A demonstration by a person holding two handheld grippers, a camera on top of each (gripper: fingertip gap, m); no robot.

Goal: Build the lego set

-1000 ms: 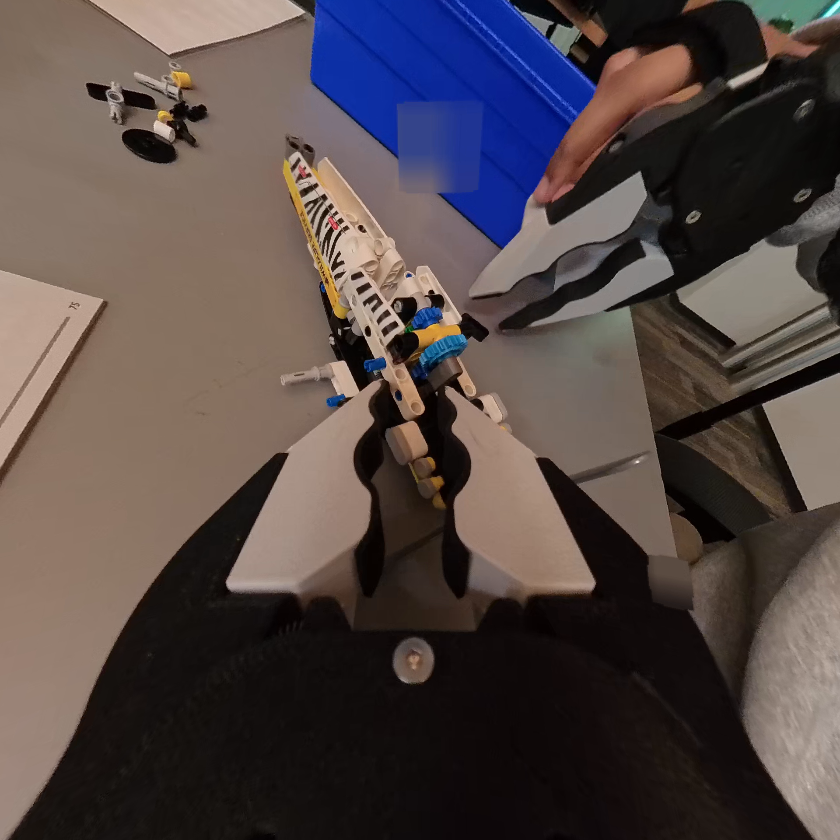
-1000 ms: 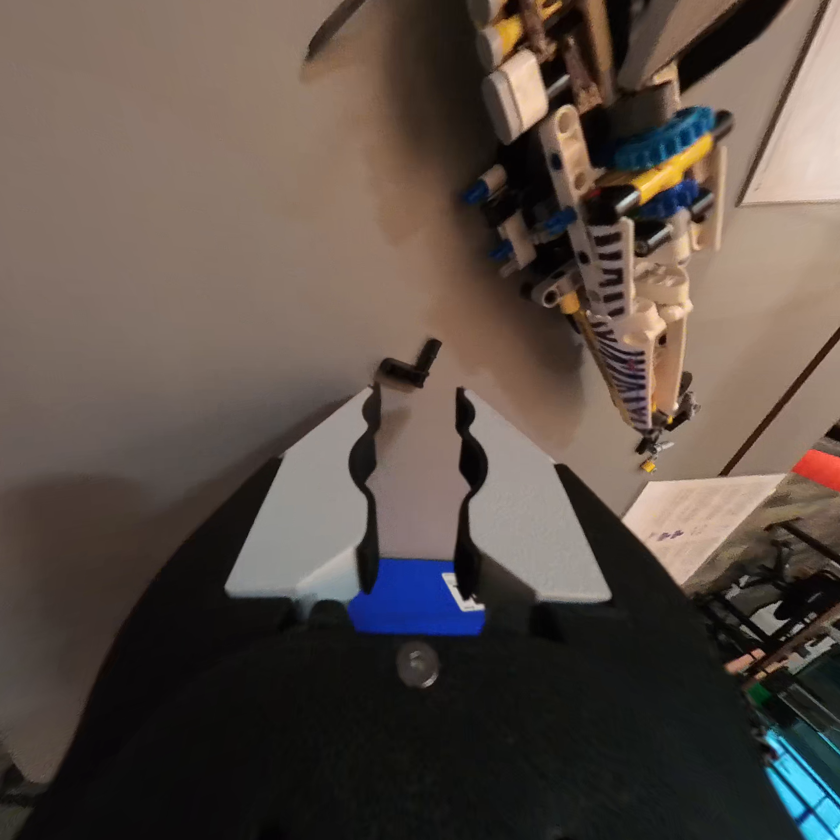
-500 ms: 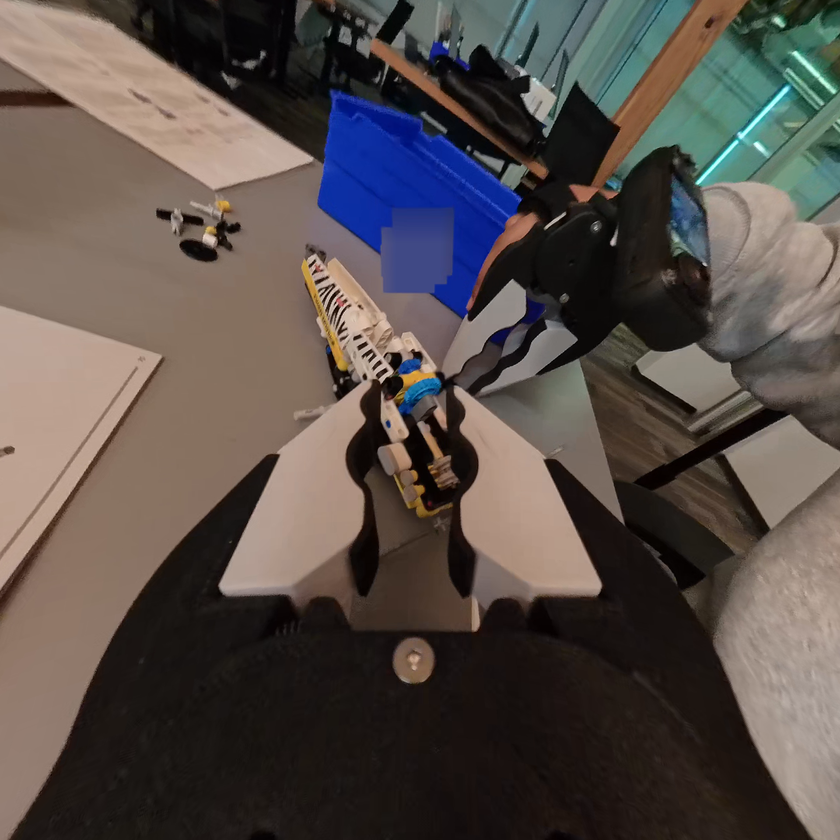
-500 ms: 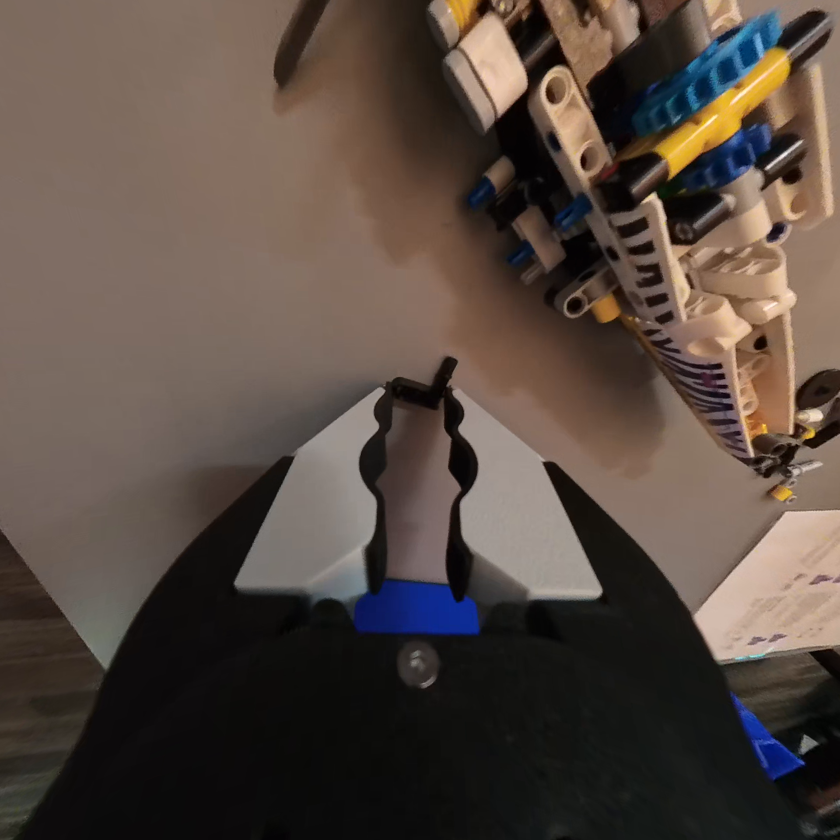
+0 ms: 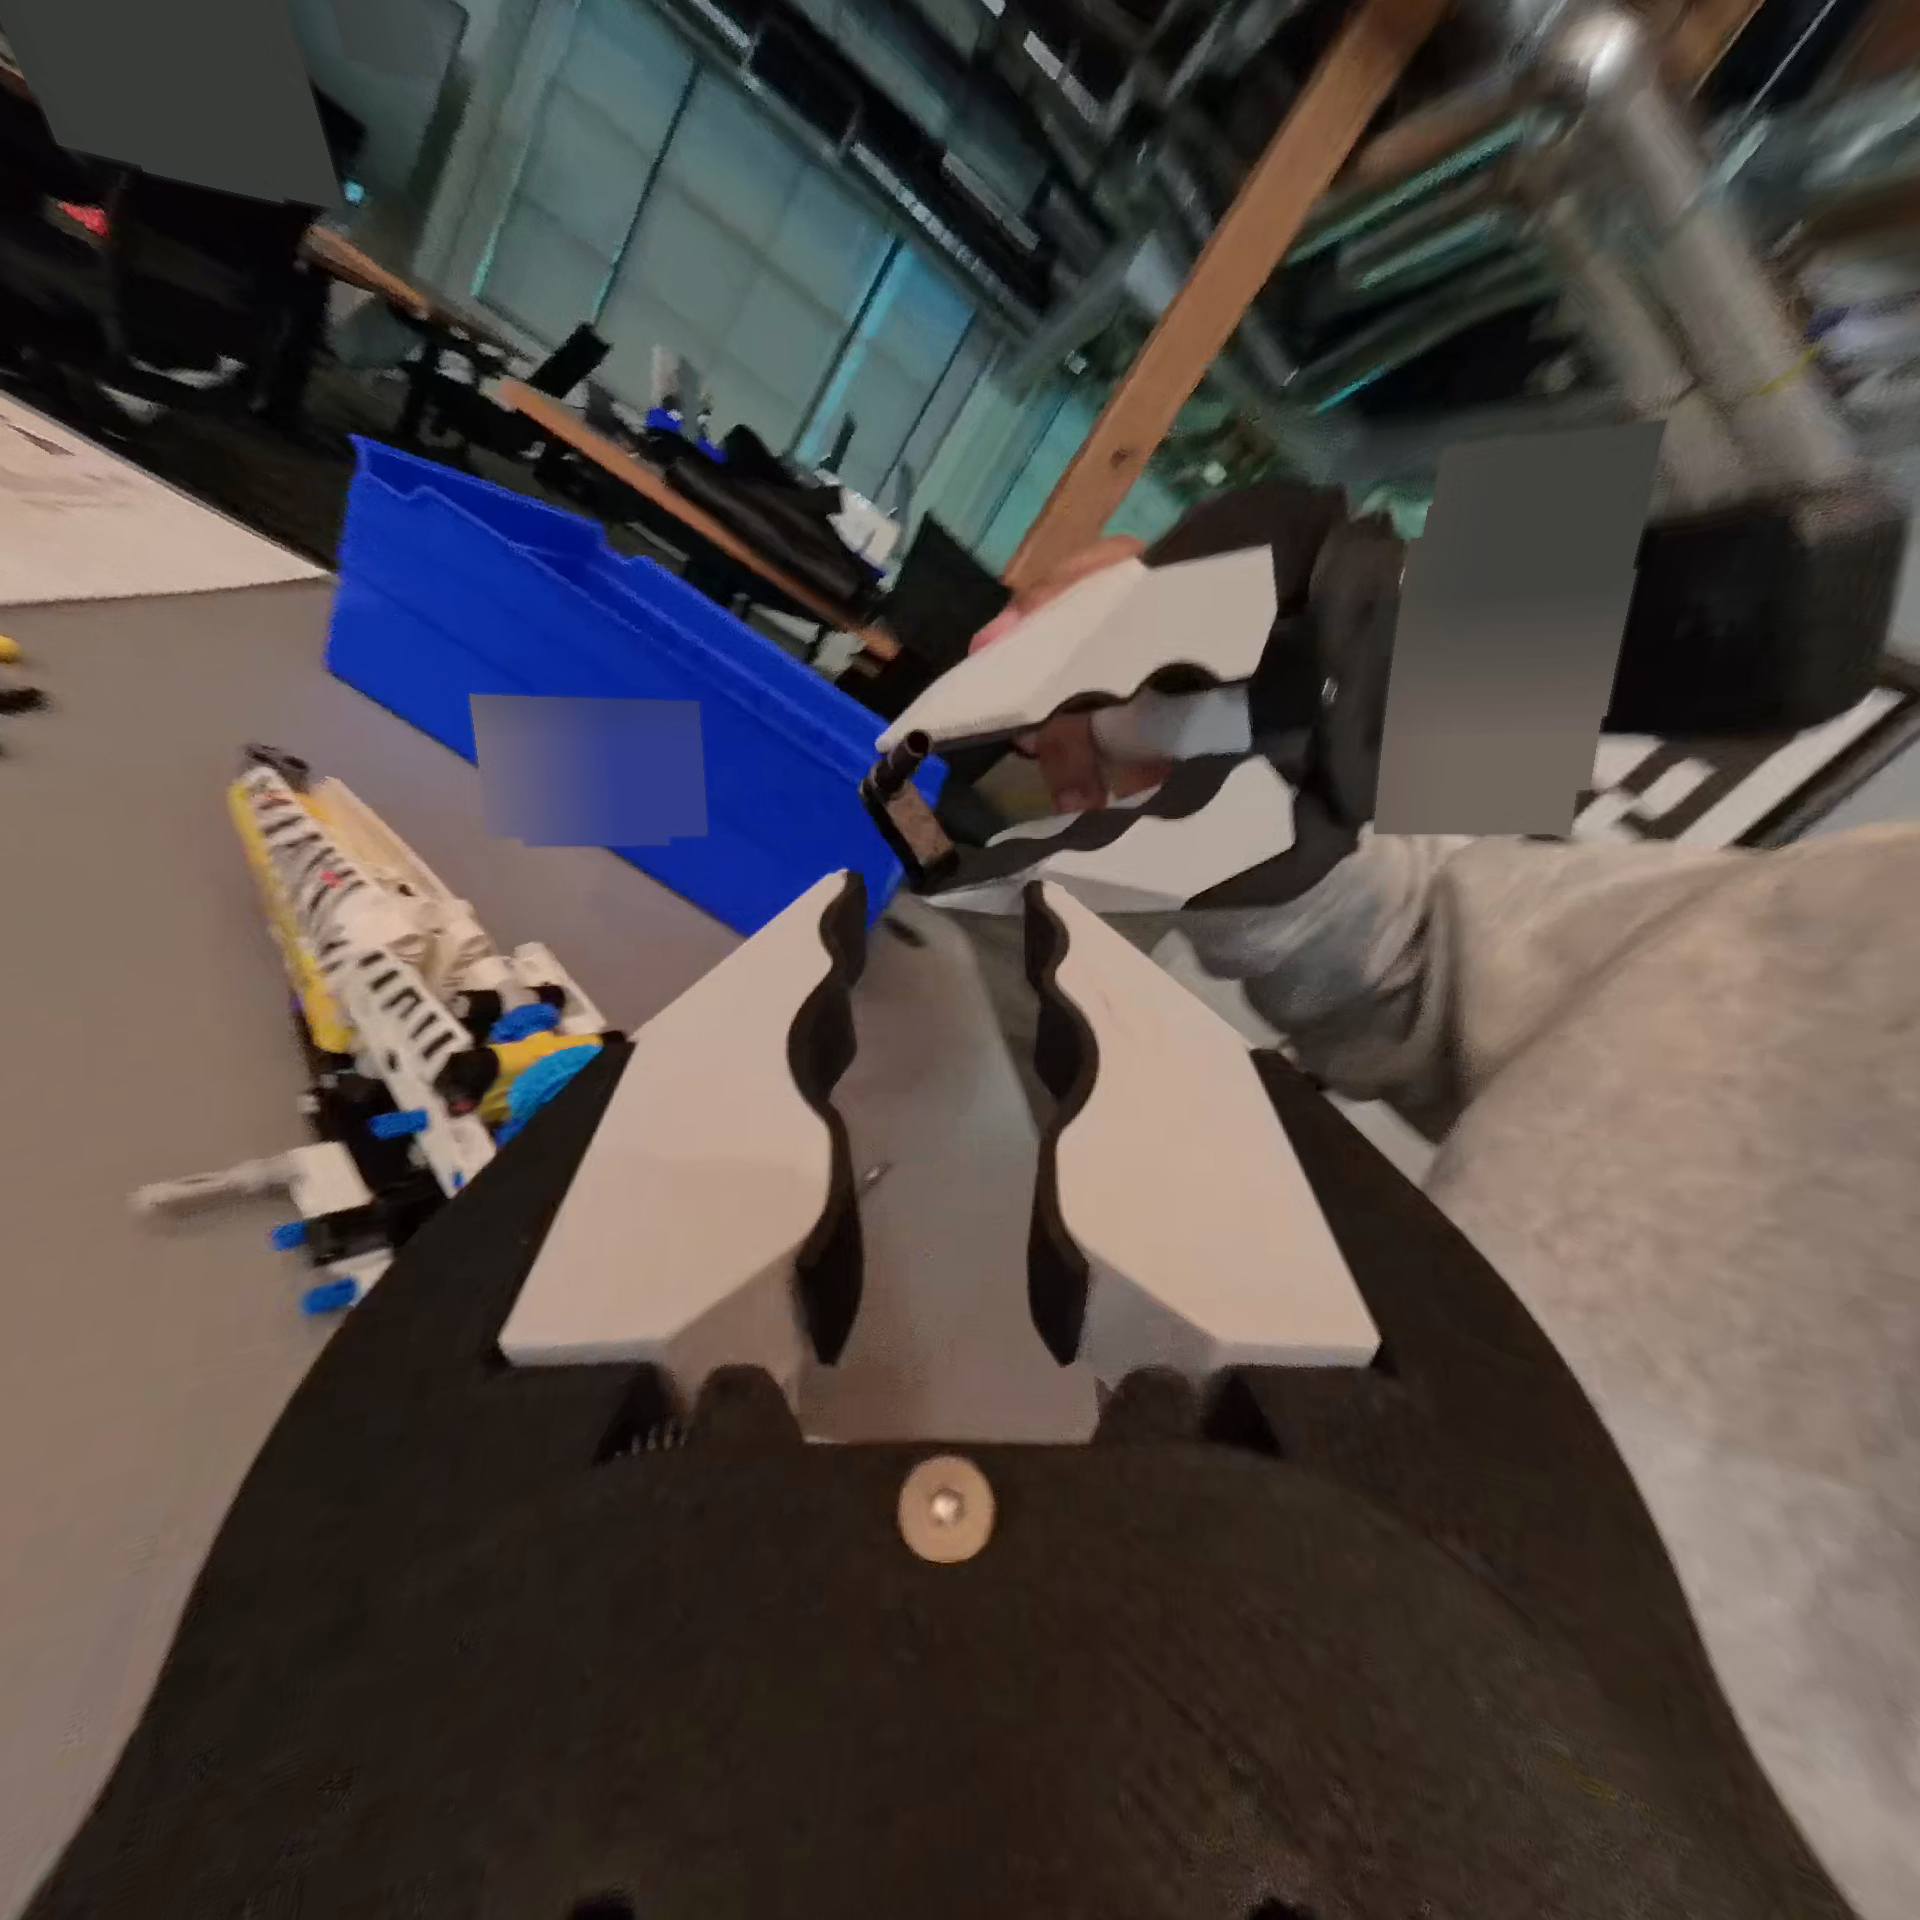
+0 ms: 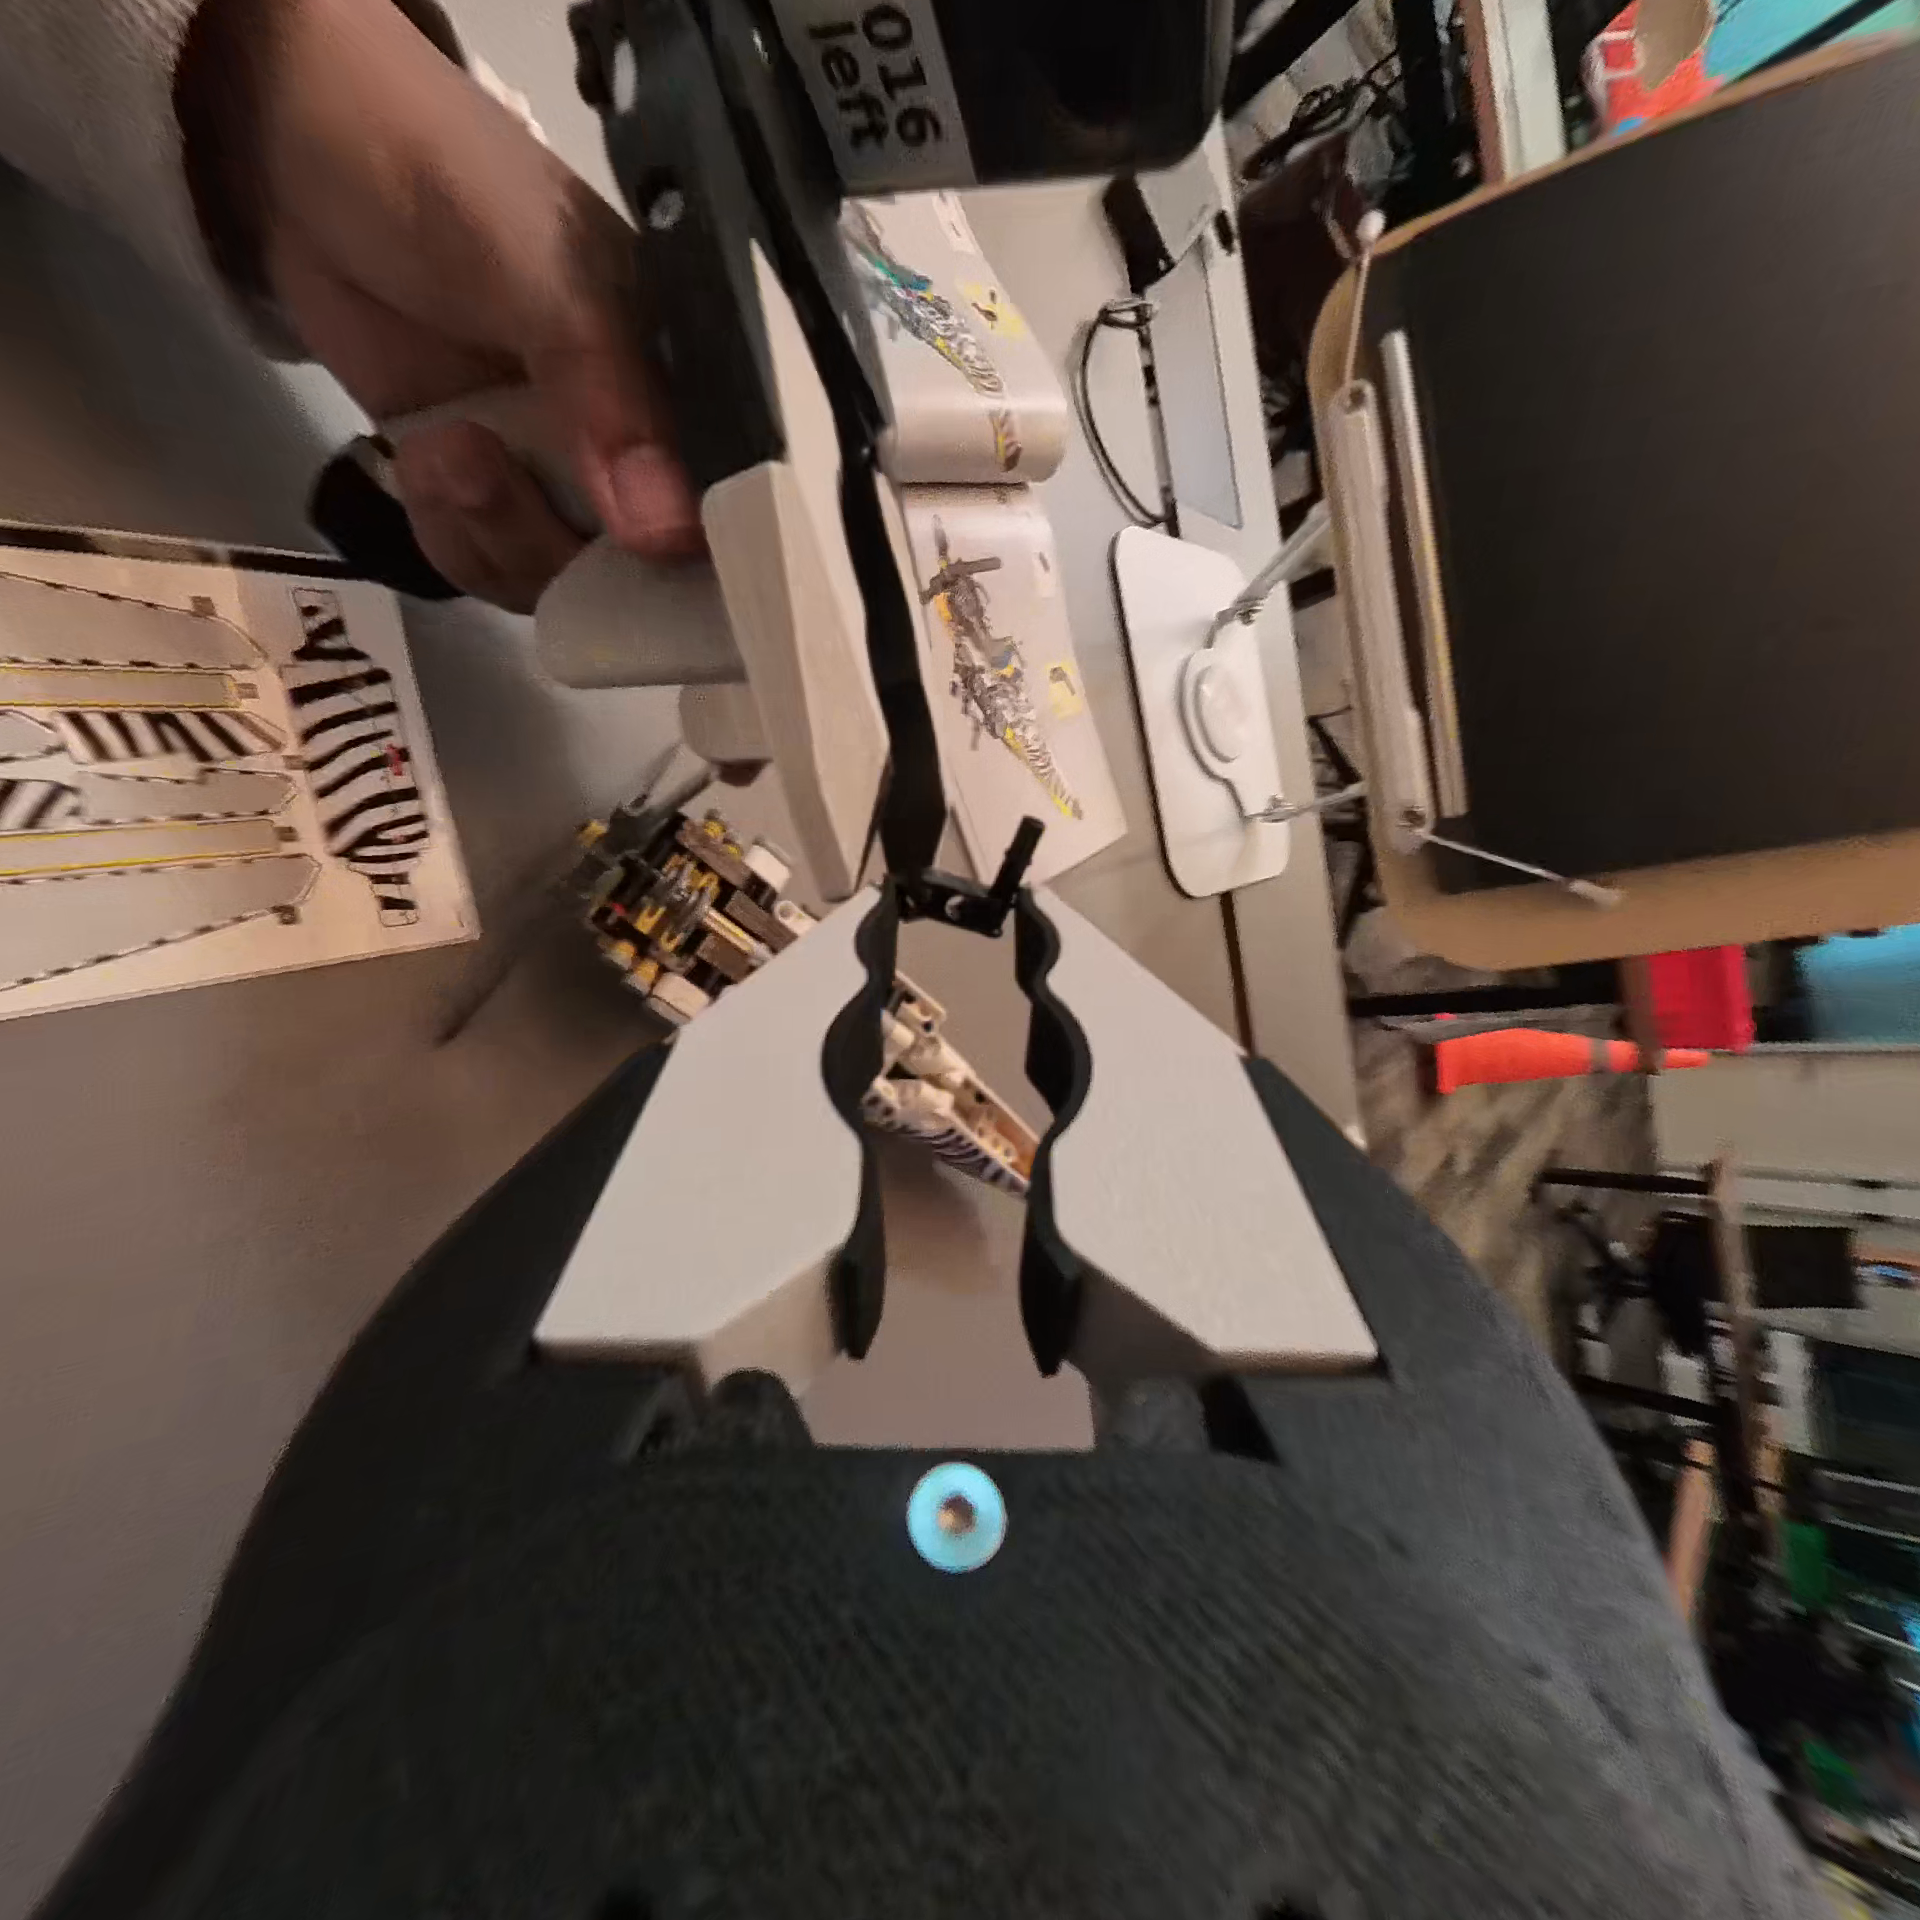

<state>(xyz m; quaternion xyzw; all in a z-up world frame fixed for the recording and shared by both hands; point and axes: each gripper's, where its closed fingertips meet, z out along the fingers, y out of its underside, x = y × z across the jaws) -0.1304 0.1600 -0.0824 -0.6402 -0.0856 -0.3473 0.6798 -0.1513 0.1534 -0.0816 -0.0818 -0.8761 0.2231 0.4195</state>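
A grey table (image 5: 125, 935) carries the striped lego model (image 5: 384, 997), a blue bin (image 5: 623, 644) and a sticker sheet (image 6: 208, 748).

Each gripper has a broad black body with a rough, matte texture and two pale grey wedge-shaped fingers lined on the inner faces with wavy black pads. The left gripper (image 5: 940, 904) carries a round silver screw (image 5: 944, 1509) at the middle of its body; on the right gripper (image 6: 951, 904) the matching screw (image 6: 956, 1517) looks light blue. The person wears a grey sweatshirt sleeve (image 5: 1558, 1039).
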